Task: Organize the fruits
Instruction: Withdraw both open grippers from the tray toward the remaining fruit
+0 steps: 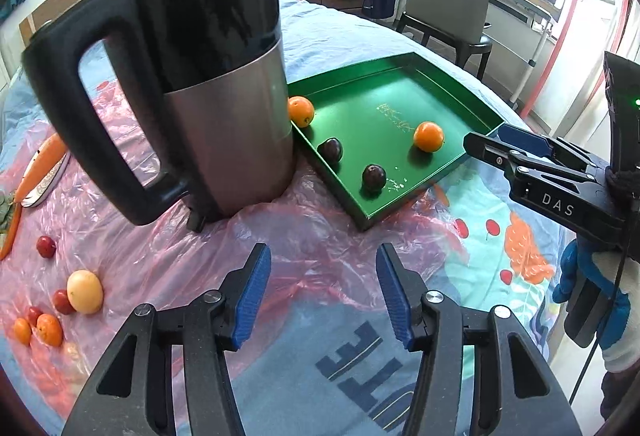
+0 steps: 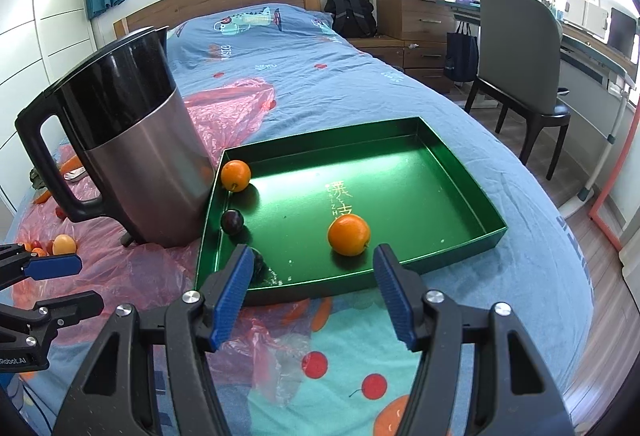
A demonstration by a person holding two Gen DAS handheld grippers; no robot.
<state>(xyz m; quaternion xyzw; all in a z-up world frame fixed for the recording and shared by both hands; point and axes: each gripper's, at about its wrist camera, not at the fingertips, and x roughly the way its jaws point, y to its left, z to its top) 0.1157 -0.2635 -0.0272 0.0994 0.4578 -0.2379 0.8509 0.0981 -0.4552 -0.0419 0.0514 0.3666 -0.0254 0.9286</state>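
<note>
Both tools empty w/ jaws apart – left tool, right tool – green tray holds two oranges and two plums, so next probably fetch loose fruits left of kettle.

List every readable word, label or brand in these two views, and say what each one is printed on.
"DAS": on the right gripper body, left wrist view.
"Robot.AI": on the left gripper body, start cut off by the frame edge.
Gold characters with "ZH" beside them: on the green tray floor; characters not readable.
Large dark letters on the bedsheet: partly hidden.
"MISTO"-like word near the pillow: blurred.
Book spines on the shelf: too small.
</note>
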